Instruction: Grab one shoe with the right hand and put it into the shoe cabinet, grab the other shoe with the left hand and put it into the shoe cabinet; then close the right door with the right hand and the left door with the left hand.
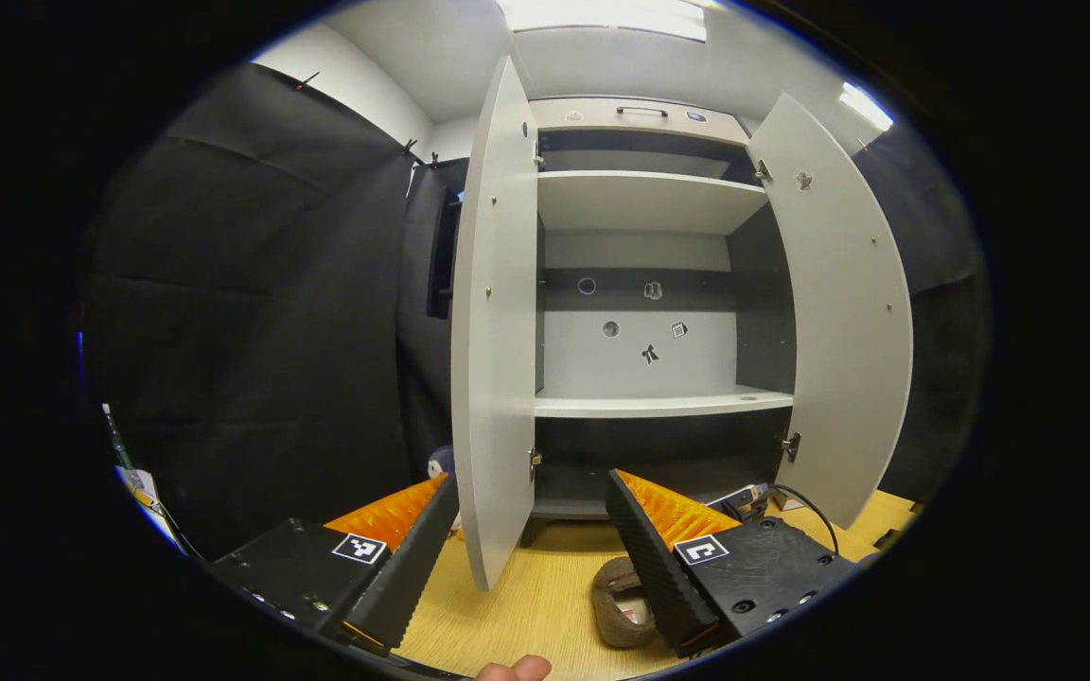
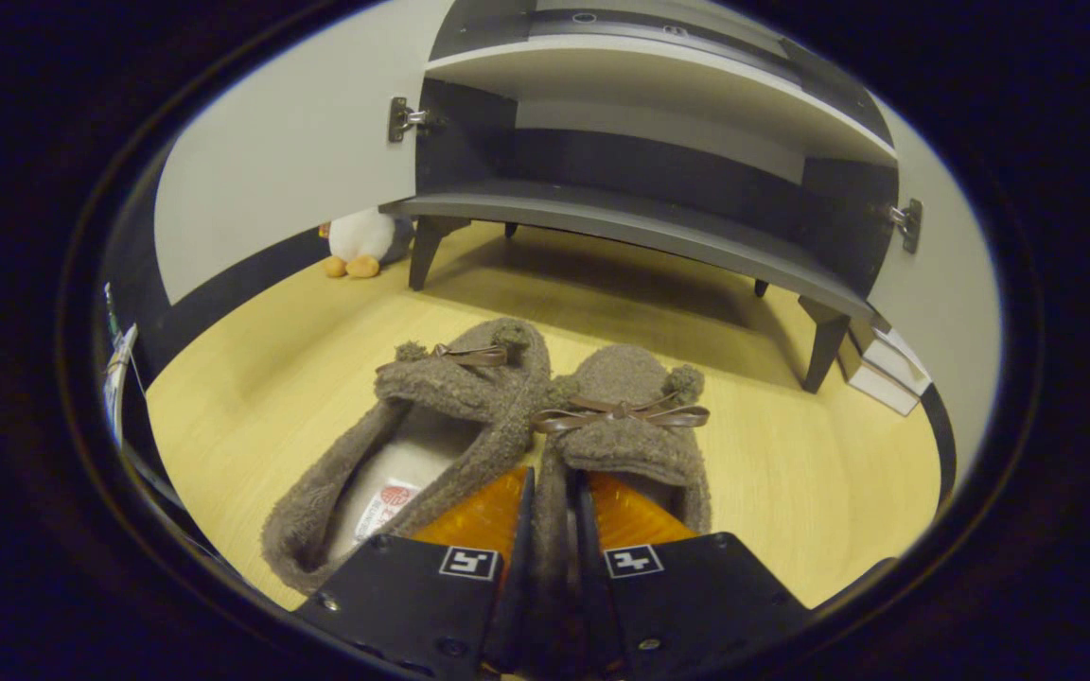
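Observation:
Two fuzzy brown slippers with ribbon bows lie side by side on the wooden floor, toes toward the shoe cabinet (image 2: 640, 232). My right gripper (image 2: 553, 497) is down at the right slipper (image 2: 635, 416), its fingers nearly together with that slipper's inner side wall pinched between them. The left slipper (image 2: 431, 426) lies free beside it. My left gripper (image 1: 534, 482) is held open in front of the cabinet (image 1: 659, 405), nothing between its fingers. Part of a slipper (image 1: 613, 605) shows low beside its right finger. Both doors, the left door (image 1: 493, 331) and the right door (image 1: 848, 312), stand wide open.
The cabinet stands on short dark legs, and its shelves are bare. A plush penguin (image 2: 360, 241) sits on the floor behind the left door (image 2: 290, 142). A white box (image 2: 886, 374) lies by the right door (image 2: 952, 284). A black cable (image 1: 810, 506) runs near the cabinet's right foot.

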The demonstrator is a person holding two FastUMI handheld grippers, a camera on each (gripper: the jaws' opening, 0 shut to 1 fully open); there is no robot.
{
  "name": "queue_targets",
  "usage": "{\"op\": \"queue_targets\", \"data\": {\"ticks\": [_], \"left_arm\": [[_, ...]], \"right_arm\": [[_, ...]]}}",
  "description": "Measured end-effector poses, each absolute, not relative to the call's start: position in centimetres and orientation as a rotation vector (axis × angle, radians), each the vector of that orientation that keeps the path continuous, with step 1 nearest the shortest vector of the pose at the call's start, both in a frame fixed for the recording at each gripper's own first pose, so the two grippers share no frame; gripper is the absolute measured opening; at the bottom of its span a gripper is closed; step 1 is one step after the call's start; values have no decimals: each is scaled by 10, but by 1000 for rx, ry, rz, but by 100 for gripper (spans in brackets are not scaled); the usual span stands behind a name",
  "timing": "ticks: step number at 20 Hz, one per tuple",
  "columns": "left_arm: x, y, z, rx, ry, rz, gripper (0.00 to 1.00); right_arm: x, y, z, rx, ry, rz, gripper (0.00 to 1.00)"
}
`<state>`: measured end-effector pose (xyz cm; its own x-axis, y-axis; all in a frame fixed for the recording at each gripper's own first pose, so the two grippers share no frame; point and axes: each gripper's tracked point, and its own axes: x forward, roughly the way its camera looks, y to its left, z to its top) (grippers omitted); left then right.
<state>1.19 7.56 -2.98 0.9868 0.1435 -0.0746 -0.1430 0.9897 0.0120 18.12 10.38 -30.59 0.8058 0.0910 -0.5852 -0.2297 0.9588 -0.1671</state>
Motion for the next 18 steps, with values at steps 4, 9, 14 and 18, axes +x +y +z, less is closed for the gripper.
{"op": "queue_targets", "data": {"ticks": [4,9,14,18], "left_arm": [[11,74,-35,4,87,137,95],[11,64,-36,-2,92,112,95],[15,49,-35,-14,78,76,95],[16,37,-35,-20,71,44,95]], "right_arm": [[181,108,-294,-207,557,224,7],[180,91,-263,-199,474,223,5],[168,76,-187,-192,325,198,5],[160,69,-97,-201,214,177,5]]}}
